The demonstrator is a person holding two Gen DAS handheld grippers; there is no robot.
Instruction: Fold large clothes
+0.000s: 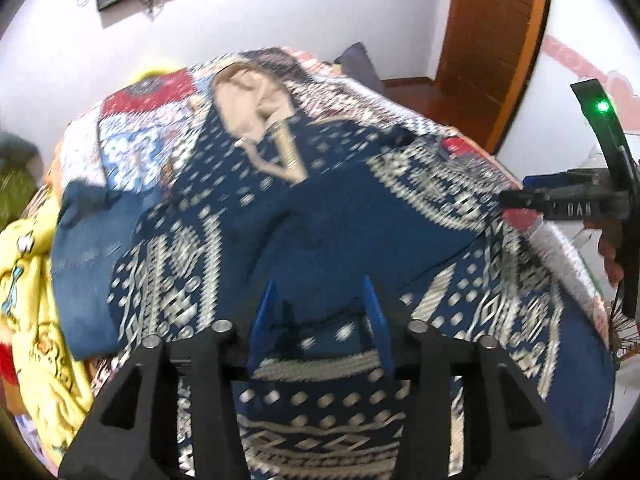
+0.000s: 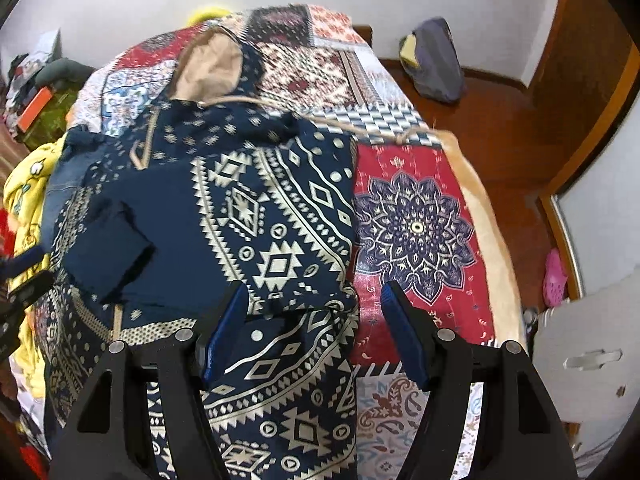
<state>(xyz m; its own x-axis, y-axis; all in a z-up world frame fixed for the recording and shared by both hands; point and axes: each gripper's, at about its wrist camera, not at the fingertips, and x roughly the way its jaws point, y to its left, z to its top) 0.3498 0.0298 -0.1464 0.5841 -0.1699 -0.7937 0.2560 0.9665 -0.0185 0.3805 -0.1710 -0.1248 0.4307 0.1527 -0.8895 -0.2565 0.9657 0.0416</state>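
A large navy garment with a cream geometric print point(image 1: 328, 216) point(image 2: 256, 216) lies spread on the patchwork bedspread point(image 2: 420, 216), its beige-lined hood point(image 2: 212, 68) at the far end. My left gripper point(image 1: 320, 300) is open, its blue fingers apart just above the garment's near part; the view is blurred. My right gripper point(image 2: 314, 304) is open over the garment's right edge, with cloth lying between the fingers but not pinched. The right gripper also shows at the right edge of the left wrist view point(image 1: 560, 204).
A yellow printed cloth point(image 1: 32, 280) and a blue denim piece point(image 1: 84, 248) lie at the bed's left side. A grey bag point(image 2: 436, 60) stands on the wooden floor by the wall. A wooden door point(image 1: 492, 40) is at the back right. A pink shoe point(image 2: 556, 276) lies on the floor.
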